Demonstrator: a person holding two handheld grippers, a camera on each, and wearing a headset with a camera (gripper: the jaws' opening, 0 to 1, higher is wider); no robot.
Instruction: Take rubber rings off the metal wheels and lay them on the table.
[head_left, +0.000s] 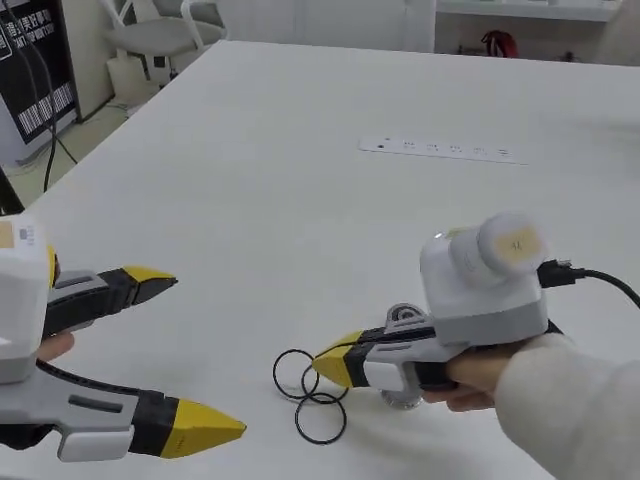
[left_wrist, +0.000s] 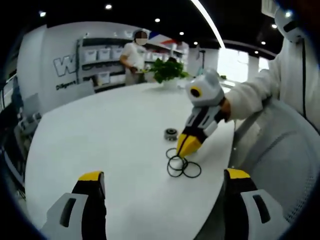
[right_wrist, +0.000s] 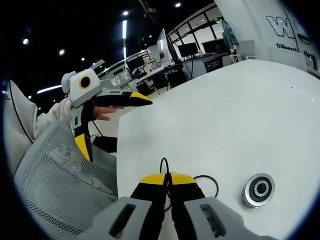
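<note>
Pinching a rubber ring (right_wrist: 164, 162) between its clenched jaws, the right gripper (head_left: 328, 366) holds its tips low over the white table (head_left: 300, 180), among the loose rings (head_left: 320, 420) lying there. A metal wheel (right_wrist: 259, 189) sits just beside the jaws. The left gripper (head_left: 200, 354) hangs well apart, jaws spread wide, grasping nothing.

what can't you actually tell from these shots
- Metal wheel, head view: mostly hidden behind the right gripper.
- Rubber rings: exact count unclear. They overlap, and in the right gripper view its own shut jaws cover most of them.
- Whether the metal wheel carries a ring: its rim is too small in either gripper view.
</note>
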